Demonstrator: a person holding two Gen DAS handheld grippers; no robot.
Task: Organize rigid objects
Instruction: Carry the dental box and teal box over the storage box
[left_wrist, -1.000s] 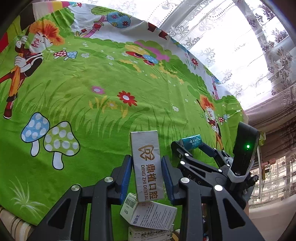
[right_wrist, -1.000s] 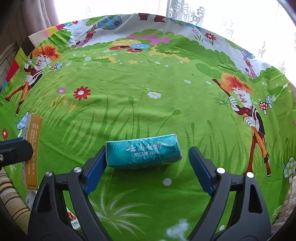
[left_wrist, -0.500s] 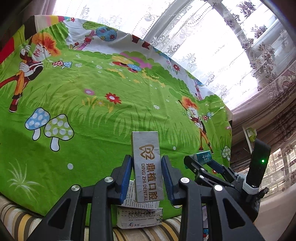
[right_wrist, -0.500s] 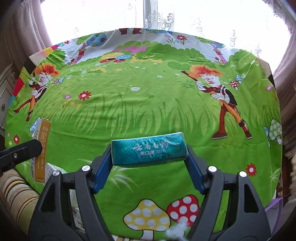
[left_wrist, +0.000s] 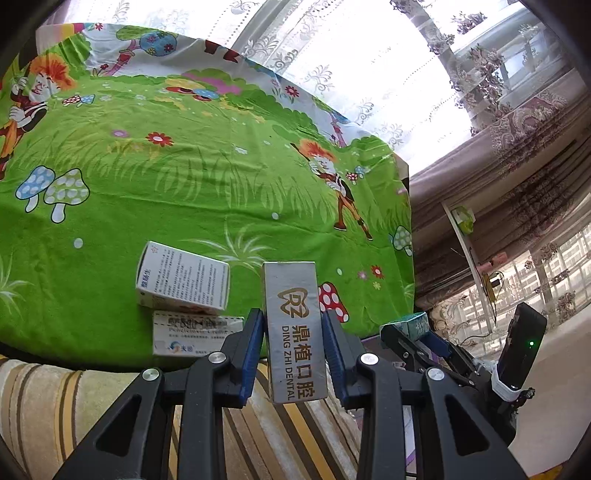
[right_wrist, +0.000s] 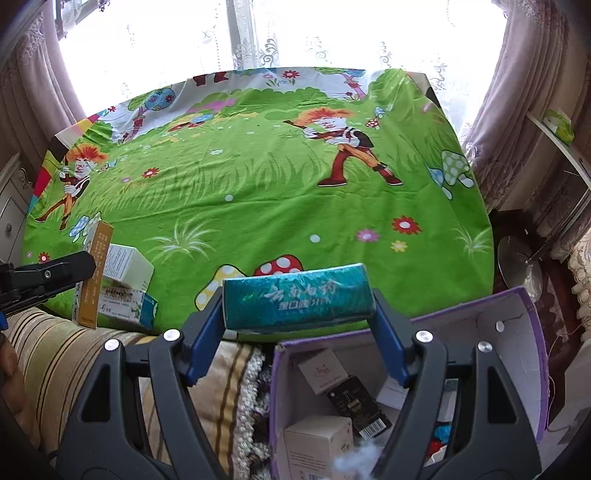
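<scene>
right wrist view: your right gripper (right_wrist: 297, 314), clamped on the teal box (right_wrist: 297, 301), has pulled back over the purple bin (right_wrist: 532, 354); your left gripper (left_wrist: 291, 354) grips the grey dental box (left_wrist: 295, 332) alongside, so drop-off comes next.

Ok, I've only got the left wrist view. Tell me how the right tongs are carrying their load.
Observer: The right tongs clamp a teal box crosswise, by its two ends.
Operator: Now tell me what's below it.
Observer: An open purple box, just below the tongs and to their right.
Operator: Report its contents.
Observer: A white carton and a black carton with a barcode, among other items.
</scene>
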